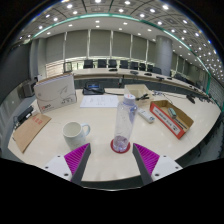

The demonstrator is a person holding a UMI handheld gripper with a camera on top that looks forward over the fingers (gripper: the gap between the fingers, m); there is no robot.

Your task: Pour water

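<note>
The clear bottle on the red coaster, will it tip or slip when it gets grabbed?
The clear bottle stands tall and narrow on a small red coaster, so a push up high would probably tip it. Its smooth wall looks slippery. The tool is open, with the bottle just ahead.

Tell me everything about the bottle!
The bottle is tall, clear and looks like plastic, with a narrower neck at the top. It stands upright on a small red coaster on the pale table. A white mug stands apart beside it. The tool is open, and the bottle stands just ahead of its fingers, untouched.
</note>
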